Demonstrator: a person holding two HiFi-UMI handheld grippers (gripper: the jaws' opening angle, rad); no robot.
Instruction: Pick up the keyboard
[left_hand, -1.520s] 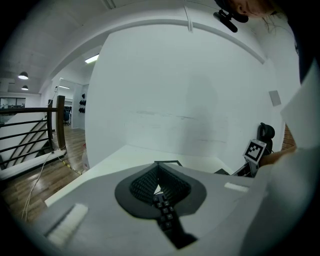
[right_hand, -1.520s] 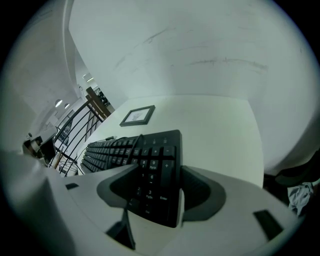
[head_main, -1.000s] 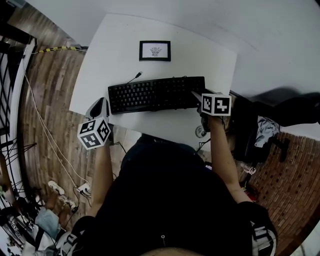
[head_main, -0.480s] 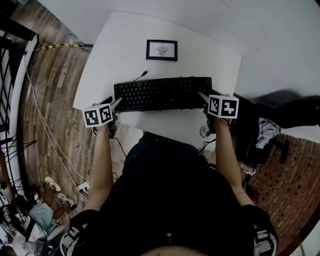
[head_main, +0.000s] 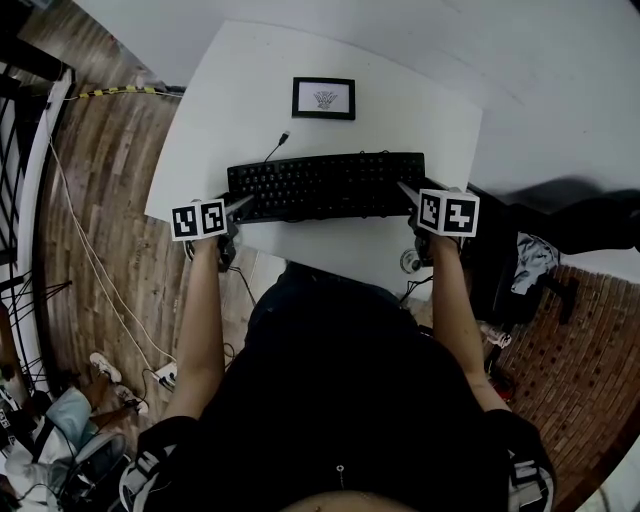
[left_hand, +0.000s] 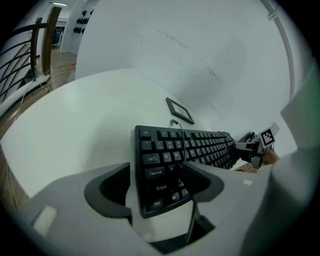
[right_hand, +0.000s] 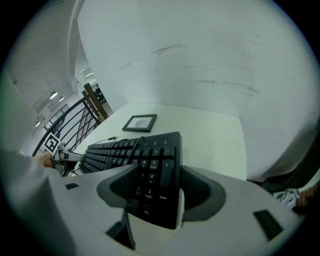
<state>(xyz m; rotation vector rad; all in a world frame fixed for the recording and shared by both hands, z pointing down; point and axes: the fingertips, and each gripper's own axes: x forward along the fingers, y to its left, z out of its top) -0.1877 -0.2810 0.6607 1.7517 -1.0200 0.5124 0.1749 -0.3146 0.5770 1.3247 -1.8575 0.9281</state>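
Bench (head_main: 400, 100): white, smooth, matte top with a rounded outline; it carries everything below. Keyboard (head_main: 325, 185): full-size, black, a long flat slab of what looks like hard plastic, lying flat on the bench towards its near edge with rows of raised keycaps facing up. Judgement: light and stiff enough to lift as one piece. It is long, though, so held at one end it would sag or swing, and the keycaps give poor, slippery purchase. It is better taken by the solid rim at both short ends and raised level. Left hand-held gripper (left_hand: 157, 187): at the keyboard's left end, jaws opening, with the Ctrl/Shift corner between the dark curved pads. The outer pad stands clear of the keyboard's side, so nothing is grasped. Right hand-held gripper (right_hand: 155, 192): at the keyboard's right end, jaws spread around the number-pad corner. A thin pale strip shows between the keyboard's edge and the outer pad, so I read it as released, not clamped. Framed picture (head_main: 324, 98): small, dark-bordered rectangle with a pale face, lying flat beyond the keyboard's far edge and well apart from it. Cable (head_main: 275, 148): thin, black and limp, leaving the keyboard's far edge near its left end, its loose plug on the bench. It may trail on lifting.
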